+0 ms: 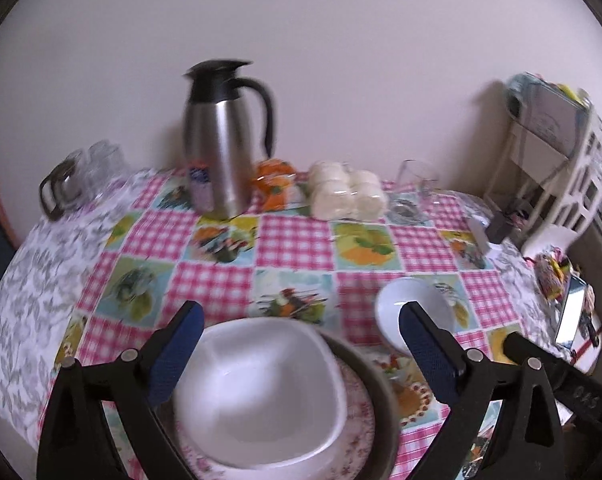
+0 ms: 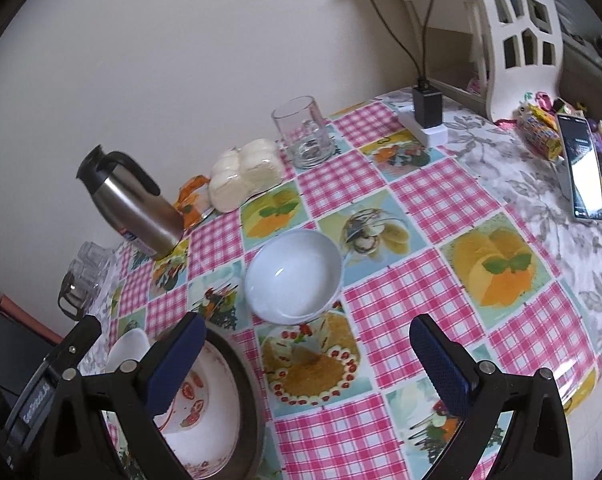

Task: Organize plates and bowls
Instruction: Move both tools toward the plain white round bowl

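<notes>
Left wrist view: released left tongs [image 1: 301, 344] straddle a glossy squarish white bowl [image 1: 261, 392]; right tongs [image 2: 307, 354] released.

- The steel thermos jug [image 1: 217, 148] at the far left of the counter [image 1: 297, 248] carries a blue and red label [image 1: 199, 178], too blurred to read.
- The phone [image 2: 585, 168] at the right shows a lit screen, its text illegible.
</notes>
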Motion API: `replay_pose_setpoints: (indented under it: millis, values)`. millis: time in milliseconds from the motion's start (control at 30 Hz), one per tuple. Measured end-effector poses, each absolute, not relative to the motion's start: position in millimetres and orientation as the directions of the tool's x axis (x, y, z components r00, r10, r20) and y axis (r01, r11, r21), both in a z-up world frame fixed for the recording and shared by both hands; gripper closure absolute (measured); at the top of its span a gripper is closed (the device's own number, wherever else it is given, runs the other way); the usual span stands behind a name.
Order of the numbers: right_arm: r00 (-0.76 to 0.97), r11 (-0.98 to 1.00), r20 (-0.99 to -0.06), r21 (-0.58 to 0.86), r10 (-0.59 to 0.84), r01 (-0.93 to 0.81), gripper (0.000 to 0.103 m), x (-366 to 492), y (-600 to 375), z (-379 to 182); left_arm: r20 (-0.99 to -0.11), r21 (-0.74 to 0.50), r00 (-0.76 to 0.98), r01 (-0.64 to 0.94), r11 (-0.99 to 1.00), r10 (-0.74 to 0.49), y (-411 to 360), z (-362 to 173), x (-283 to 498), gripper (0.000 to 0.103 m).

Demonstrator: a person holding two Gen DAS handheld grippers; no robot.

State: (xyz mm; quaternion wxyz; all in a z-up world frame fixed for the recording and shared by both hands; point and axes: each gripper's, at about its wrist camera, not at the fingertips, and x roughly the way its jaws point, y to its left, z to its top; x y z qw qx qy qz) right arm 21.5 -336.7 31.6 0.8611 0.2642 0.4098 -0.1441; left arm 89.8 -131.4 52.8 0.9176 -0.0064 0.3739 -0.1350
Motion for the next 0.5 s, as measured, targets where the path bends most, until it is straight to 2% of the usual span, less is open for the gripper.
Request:
replay_pose_setpoints:
  millis: [200, 300, 500]
  values:
    - [0.62, 0.805, -0.784, 0.345, -0.036, 0.483, 0.0, 19.0, -353.3, 28.2, -0.677, -0.133, 0.65, 0.354, 0.926, -0.346, -173.1, 55.7, 93.9, 0.004]
    - [0.626, 0.781, -0.779, 0.365, -0.043, 0.507, 0.0, 16.0, -367.8, 24.1, -0.653, -0.131, 0.649, 0.413, 0.901, -0.392, -192.0, 54.4, 92.1, 0.0]
    - [0.63, 0.722, -0.774, 0.406, -0.052, 0.559, 0.0, 8.7, -399.0, 12.9, -0.686, -0.103, 0.609, 0.461, 0.881, -0.399, -219.0, 43.5, 102.9, 0.0]
